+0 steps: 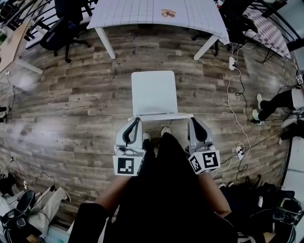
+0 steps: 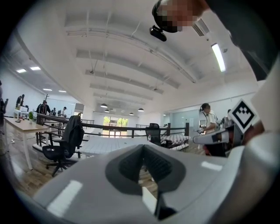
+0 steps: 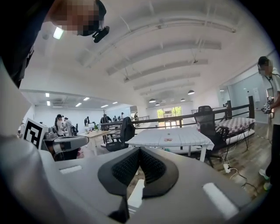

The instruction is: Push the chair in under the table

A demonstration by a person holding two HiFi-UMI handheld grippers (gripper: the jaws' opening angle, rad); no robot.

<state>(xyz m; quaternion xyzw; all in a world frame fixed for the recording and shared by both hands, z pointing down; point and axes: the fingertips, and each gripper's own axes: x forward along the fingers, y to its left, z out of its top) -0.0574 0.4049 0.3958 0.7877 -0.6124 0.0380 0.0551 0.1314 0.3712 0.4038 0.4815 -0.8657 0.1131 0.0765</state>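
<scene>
Closed left gripper (image 1: 137,120) and right gripper (image 1: 193,120) at a white chair's (image 1: 154,92) back

Both pairs of jaws are shut together with nothing between them, their tips at the back rail, at 7 and 5 o'clock of the seat. The chair stands on the wood floor (image 1: 71,95), short of the bench (image 1: 142,12) at 12 o'clock.
</scene>
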